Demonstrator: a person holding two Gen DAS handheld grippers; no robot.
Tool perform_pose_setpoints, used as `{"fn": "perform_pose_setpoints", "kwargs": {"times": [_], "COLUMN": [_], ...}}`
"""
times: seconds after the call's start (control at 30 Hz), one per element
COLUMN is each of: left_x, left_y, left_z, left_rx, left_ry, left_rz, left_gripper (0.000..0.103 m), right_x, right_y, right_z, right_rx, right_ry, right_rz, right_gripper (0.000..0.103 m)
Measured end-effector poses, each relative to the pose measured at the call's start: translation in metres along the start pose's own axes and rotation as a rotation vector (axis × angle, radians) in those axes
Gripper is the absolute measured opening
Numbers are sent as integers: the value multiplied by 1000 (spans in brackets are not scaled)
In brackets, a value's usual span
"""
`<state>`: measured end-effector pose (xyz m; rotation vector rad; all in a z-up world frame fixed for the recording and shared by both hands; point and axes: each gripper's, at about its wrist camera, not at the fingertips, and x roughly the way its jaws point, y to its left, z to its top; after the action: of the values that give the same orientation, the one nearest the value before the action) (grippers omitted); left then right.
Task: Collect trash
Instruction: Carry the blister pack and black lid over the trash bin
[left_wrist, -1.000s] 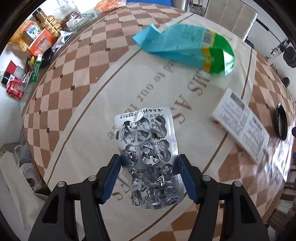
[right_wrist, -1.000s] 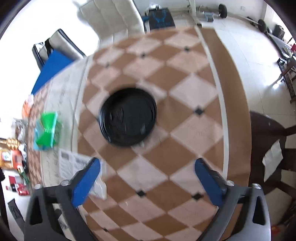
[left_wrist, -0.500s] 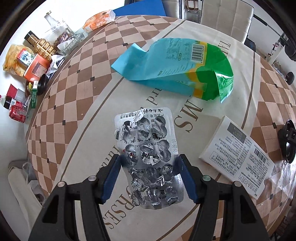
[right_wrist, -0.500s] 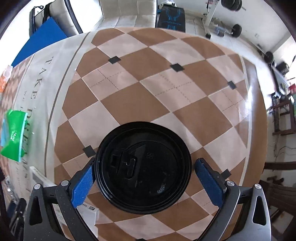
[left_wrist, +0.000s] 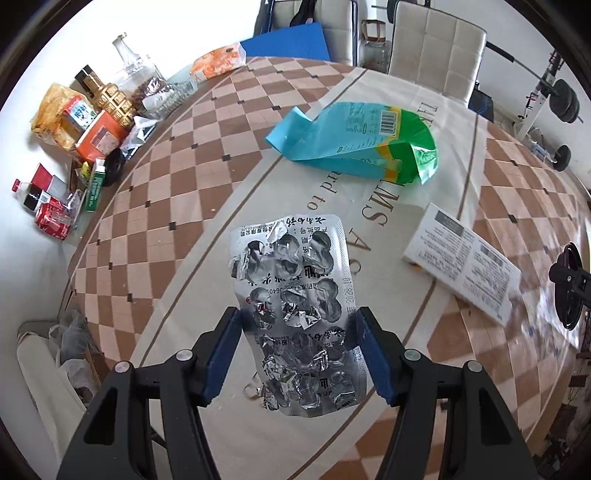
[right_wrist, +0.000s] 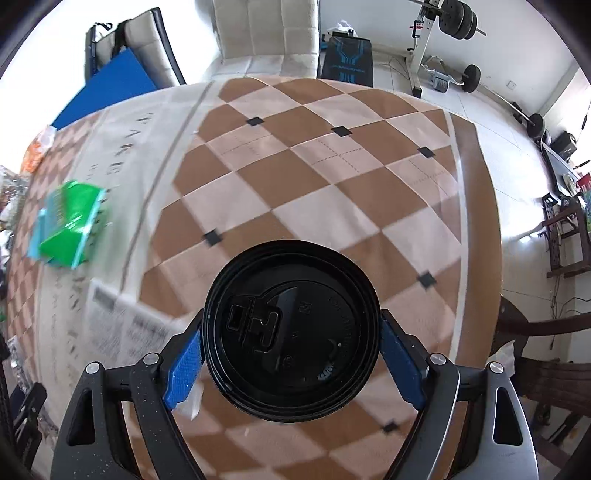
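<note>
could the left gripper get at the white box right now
Probably not as things stand. The path over the tablecloth to the white box looks free, but the left gripper is already shut on the empty blister pack, so it would have to drop that first.

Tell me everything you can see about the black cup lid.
The black cup lid is round, glossy plastic with a raised rim, embossed markings and a small sip-hole tab left of centre. It faces the camera top side up. The right tool has its blue pads against opposite edges, above the checkered tablecloth.
</note>
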<state>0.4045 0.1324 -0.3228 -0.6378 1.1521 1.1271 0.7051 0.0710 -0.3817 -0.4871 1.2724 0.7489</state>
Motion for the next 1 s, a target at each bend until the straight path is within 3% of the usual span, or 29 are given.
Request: {"fn": "perform_pose_setpoints", "kwargs": {"times": [0.13,0.33,0.6,0.8,1.0], "left_x": [-31,-74,-106,-85,-7], "left_y": [25,78,159,196,198], "left_z": [-31,-103,-215,-290,-342], "left_rx": [16,32,-2,-21,-103], "left_ry": [-44,-80,-64,50,239], "left_rz": [-50,-130,-189,-193,-275], "left_gripper": [60,60,60,60,60], "right_x": [-44,-105,-179,-176,-121], "right_y": [11,28,57,73,81], "right_z": [-53,-145,-309,-419,-504], "right_rx": [-14,-36,-76,-81,-121], "right_ry": [-46,-81,-77,15,150], "right_rz": [39,84,163,233,249], "right_gripper": [88,88,88,88,88]}}
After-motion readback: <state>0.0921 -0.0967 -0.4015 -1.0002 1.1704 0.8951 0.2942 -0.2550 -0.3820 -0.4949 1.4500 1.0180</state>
